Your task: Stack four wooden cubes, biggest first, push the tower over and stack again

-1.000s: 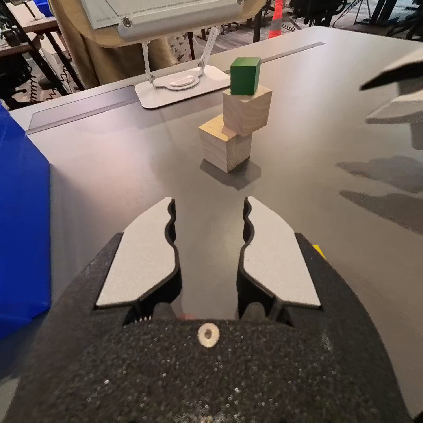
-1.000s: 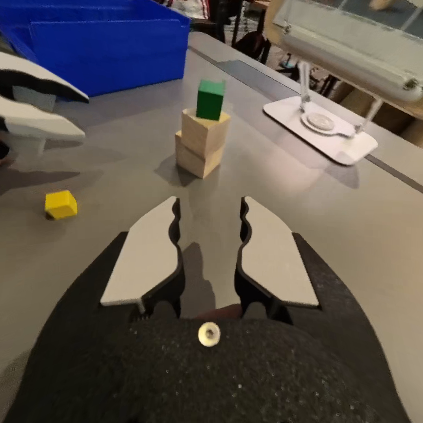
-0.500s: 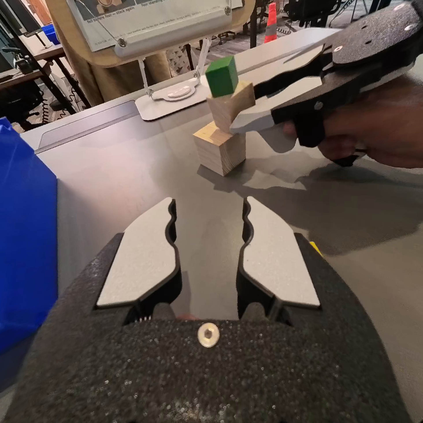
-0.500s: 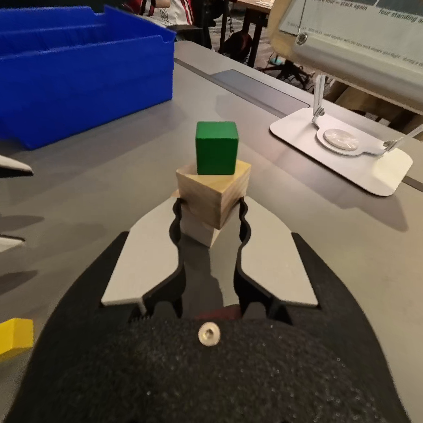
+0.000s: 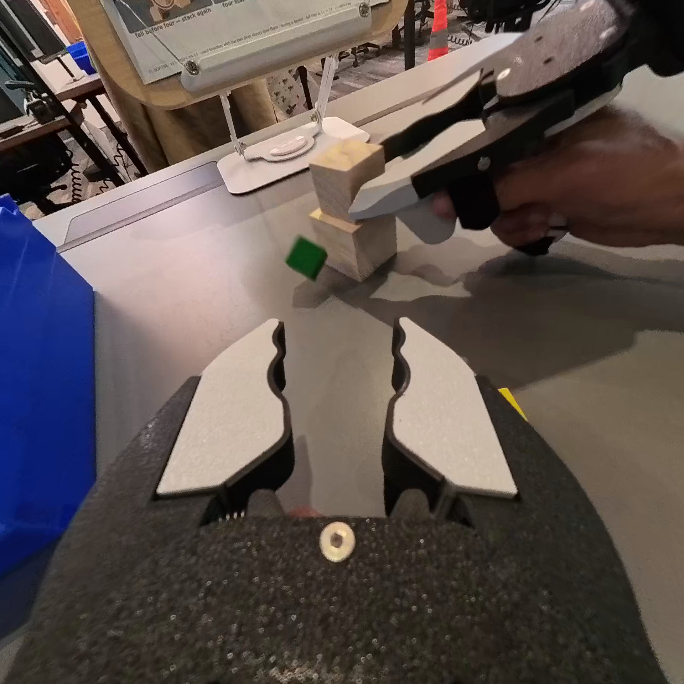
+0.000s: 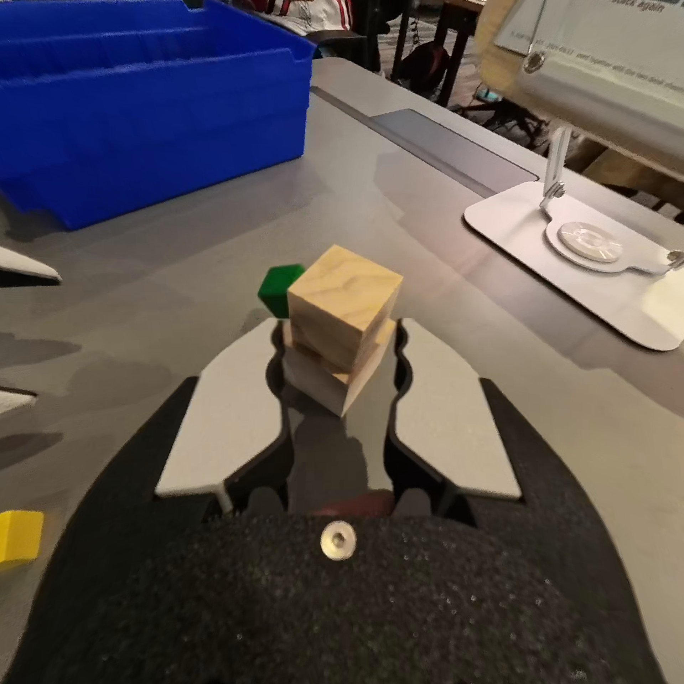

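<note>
Grey tabletop (image 5: 177,288) fills the left wrist view, with office furniture behind it. The left gripper (image 5: 338,335) sits low over the table, its jaws spread moderately with nothing between them. Straight ahead of it stand two plain wooden cubes: the larger cube (image 5: 361,248) rests on the table and the second cube (image 5: 342,181) sits on it, twisted and overhanging. A green cube (image 5: 306,257) is tilted on a corner just left of the larger cube, off the table, its shadow below it. The right gripper (image 5: 370,177) reaches in from the right, one finger against the second cube's near side. A sliver of a yellow cube (image 5: 512,401) shows beside the left gripper's right finger. A blue bin (image 5: 40,370) stands to the left, and a white stand (image 5: 266,163) lies beyond the cubes.

From the right wrist view, the right gripper (image 6: 337,335) has its jaws spread moderately around the stack; whether they press it is not clear. The second cube (image 6: 344,296) leans over the larger cube (image 6: 325,381). The green cube (image 6: 277,288) is just past the left fingertip, and the yellow cube (image 6: 18,536) lies low to the left. The blue bin (image 6: 148,111) is far ahead on the left, the white stand (image 6: 555,237) ahead on the right.
</note>
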A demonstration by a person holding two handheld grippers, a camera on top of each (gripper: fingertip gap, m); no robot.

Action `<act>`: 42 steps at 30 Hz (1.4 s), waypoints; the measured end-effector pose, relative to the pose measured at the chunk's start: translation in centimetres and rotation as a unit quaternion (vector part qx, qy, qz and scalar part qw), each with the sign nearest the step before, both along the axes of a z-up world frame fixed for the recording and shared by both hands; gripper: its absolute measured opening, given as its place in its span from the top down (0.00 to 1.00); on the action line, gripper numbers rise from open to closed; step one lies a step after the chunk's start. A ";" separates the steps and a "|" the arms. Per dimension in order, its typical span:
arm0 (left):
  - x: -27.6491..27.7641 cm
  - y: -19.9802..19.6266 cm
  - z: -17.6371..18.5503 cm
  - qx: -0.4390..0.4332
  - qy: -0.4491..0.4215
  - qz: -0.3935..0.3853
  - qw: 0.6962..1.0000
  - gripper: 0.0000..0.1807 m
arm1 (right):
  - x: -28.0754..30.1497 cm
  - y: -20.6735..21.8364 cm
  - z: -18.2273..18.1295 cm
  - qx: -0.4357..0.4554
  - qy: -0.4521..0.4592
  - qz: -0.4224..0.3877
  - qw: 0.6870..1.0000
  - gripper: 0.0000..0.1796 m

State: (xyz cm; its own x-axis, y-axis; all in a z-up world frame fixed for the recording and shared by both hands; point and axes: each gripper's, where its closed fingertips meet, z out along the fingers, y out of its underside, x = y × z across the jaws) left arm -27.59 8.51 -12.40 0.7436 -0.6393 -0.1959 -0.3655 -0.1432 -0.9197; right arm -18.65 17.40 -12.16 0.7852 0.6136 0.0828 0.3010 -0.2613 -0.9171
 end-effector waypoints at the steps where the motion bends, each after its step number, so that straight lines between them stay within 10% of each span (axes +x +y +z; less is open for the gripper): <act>1: 0.0 0.0 0.0 -0.001 0.001 0.000 1.000 0.70 | 0.2 -0.2 0.4 -0.008 0.007 0.005 1.000 0.63; 9: 0.0 0.1 -0.2 -0.005 0.003 0.001 1.000 0.70 | 3.3 -5.9 5.8 0.002 0.104 0.019 0.994 0.65; 31: 0.0 0.6 -0.6 -0.015 0.017 0.011 1.000 0.70 | 7.2 -11.0 0.1 0.014 0.036 -0.023 0.999 0.69; 36: 0.6 7.2 -0.8 -0.006 0.176 -0.038 0.984 0.72 | 7.3 -11.2 0.4 0.019 0.051 -0.018 0.998 0.70; 42: 2.2 11.8 -3.7 -0.130 0.380 -0.195 0.895 0.67 | 7.2 -11.4 0.5 0.018 0.063 -0.004 0.998 0.71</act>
State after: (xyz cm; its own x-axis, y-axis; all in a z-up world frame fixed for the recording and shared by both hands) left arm -25.37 20.35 -16.05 0.1698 -0.9186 -0.3570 -0.9402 -0.0425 -0.3380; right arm -11.48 5.97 -11.61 0.7961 0.6052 0.0050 0.1812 -0.2305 -0.9561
